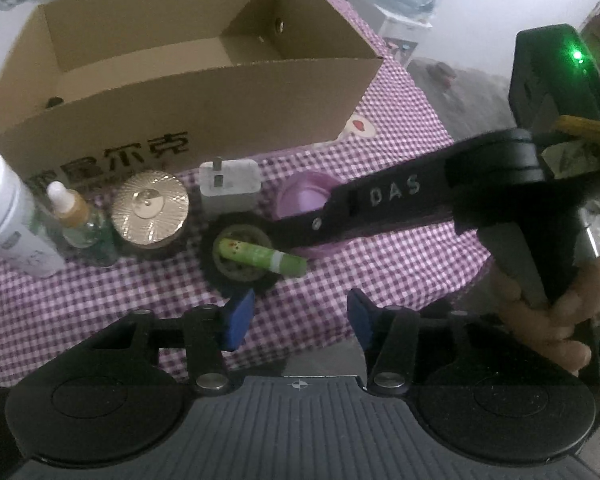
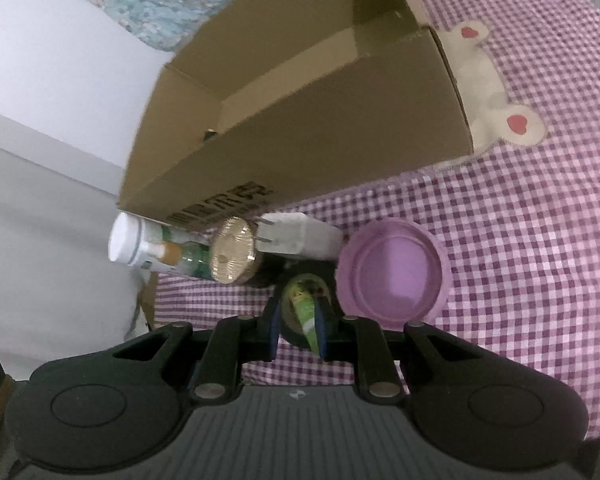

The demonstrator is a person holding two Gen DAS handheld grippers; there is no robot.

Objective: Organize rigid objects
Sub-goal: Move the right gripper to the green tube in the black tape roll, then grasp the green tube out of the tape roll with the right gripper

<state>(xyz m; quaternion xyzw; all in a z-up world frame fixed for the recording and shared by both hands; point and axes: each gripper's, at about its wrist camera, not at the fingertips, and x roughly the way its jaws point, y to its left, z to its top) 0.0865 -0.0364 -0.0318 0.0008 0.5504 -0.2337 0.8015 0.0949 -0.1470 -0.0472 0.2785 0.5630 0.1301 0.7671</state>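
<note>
While the left hand-held gripper (image 1: 296, 322) hangs low in the bottom centre of its view with its blue pads wide apart and nothing between them, the right hand-held gripper (image 2: 298, 322) has its pads drawn close on either side of a green tube (image 2: 305, 308). In the left wrist view that green tube (image 1: 262, 257) lies tilted across a black toothed ring (image 1: 236, 258) at mid-frame, one end sticking out past the ring toward the right; the right gripper's black arm, lettered "DAS", reaches in from the right edge and ends just above it. Whether the pads actually press the tube cannot be told.

Behind the ring, an open cardboard box (image 1: 204, 100) fills the upper left of the frame, with dark printed characters on its near wall. Lined up in front of that wall, from the left edge inward, stand a white bottle (image 1: 8, 212), a small dropper bottle (image 1: 78, 216) with an amber neck, a round gold-lidded jar (image 1: 151, 208) and a white plug adapter (image 1: 230, 186) with its prongs up. A purple lid (image 2: 392, 276) lies open side up just right of the ring, at mid-right of the right wrist view. Everything rests on a counter covered by a purple checked cloth (image 2: 520, 220) with a cream patch bearing red hearts.
</note>
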